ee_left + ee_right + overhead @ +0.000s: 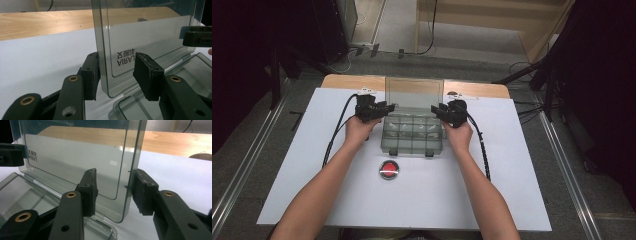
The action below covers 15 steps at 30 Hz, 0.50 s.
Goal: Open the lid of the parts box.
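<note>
Both the left gripper [116,75] and right gripper [113,192] stand spread, straddling the upright lid [414,93] of the clear compartmented plastic box [412,132]; seemingly mid lid-handling; next, pinch the edges evenly.

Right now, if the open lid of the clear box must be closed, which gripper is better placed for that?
Neither clearly. The left gripper has its open jaws around the left edge of the upright lid, and the right gripper straddles its right edge the same way. Both look equally ready; using them together seems sensible.

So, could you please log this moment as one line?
lid upright, open | left gripper open, straddling its edge | right gripper open, straddling other edge | red button untouched
</note>
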Tool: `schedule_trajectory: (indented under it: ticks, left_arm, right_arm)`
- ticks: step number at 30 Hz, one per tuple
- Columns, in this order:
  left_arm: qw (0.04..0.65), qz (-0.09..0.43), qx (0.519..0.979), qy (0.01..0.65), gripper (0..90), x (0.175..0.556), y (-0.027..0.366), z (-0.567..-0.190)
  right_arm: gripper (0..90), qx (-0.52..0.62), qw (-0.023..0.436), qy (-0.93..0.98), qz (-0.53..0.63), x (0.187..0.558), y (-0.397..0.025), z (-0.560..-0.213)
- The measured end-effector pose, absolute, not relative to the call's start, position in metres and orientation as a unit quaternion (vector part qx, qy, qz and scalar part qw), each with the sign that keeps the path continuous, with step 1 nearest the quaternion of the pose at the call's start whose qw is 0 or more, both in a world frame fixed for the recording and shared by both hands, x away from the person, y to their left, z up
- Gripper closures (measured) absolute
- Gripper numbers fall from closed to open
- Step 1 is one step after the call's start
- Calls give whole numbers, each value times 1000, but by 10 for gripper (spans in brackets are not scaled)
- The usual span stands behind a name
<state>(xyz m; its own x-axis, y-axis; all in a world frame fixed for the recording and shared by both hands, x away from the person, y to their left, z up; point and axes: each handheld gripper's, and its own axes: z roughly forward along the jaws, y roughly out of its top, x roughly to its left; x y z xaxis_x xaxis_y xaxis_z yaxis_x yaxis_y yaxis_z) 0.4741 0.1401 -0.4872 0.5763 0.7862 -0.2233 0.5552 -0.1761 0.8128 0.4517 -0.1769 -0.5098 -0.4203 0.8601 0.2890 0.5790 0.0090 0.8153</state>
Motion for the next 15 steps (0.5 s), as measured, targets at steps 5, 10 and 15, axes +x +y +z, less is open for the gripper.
schedule_trajectory:
  ticks: [5,10,15]
  left_arm:
    - [462,126,755,447,549,476,139,-491]
    - [461,124,753,452,549,477,138,-493]
    - [460,124,752,455,549,478,137,-496]
  right_arm:
    - [591,526,140,690,477,453,-177,-513]
    - [589,531,133,684,481,454,-177,-515]
    - [586,535,130,682,481,455,-178,-516]
